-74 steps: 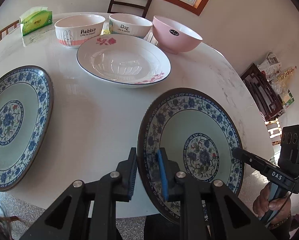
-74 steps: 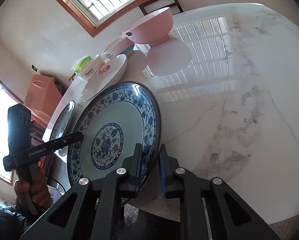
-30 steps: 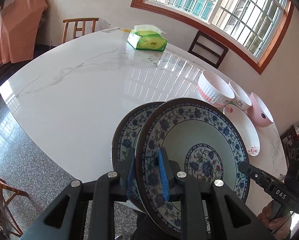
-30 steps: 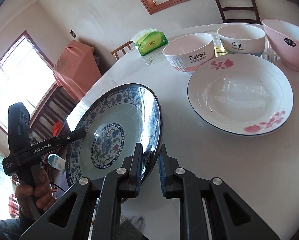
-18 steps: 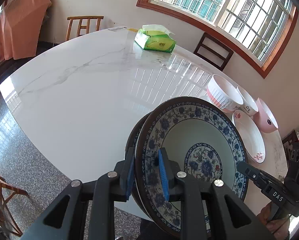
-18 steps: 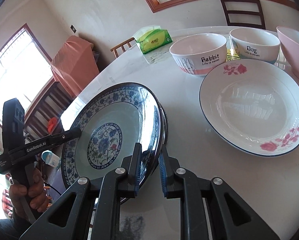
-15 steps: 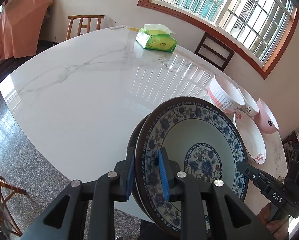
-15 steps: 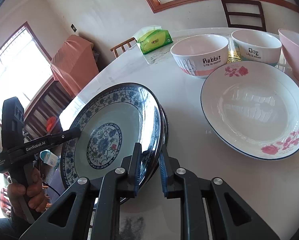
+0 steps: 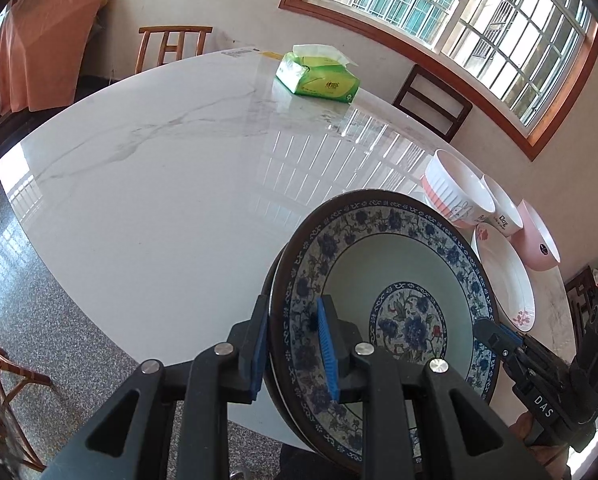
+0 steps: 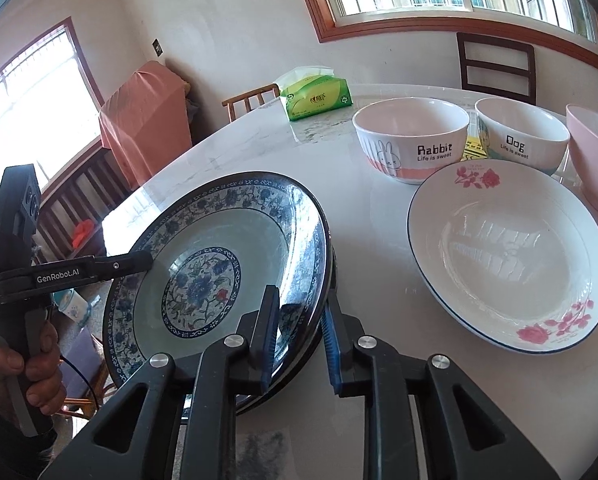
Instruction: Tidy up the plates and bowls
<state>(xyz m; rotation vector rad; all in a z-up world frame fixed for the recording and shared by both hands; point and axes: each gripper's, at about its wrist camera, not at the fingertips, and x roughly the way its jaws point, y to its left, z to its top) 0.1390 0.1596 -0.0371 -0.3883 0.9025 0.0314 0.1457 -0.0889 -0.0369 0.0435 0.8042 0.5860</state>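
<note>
Blue plate carried over and stacked

I've swung the blue floral plate point(image 10: 219, 248) from the right end of the table point(image 9: 159, 184) across to the near left edge, and it now sits nested on the second blue plate point(image 10: 330, 268); my left gripper point(image 9: 293, 344) and right gripper point(image 10: 299, 334) have both spread a little off its rim.

Your left gripper point(image 9: 295, 344) points forward with its blue-padded fingers point(image 9: 326, 350) parted a little, one pad on each side of a rim. Your right gripper point(image 10: 299, 332) has its jaws wider apart, straddling a rim from the opposite edge, while your left hand point(image 10: 27, 368) wraps the left tool's handle, thumb up
</note>
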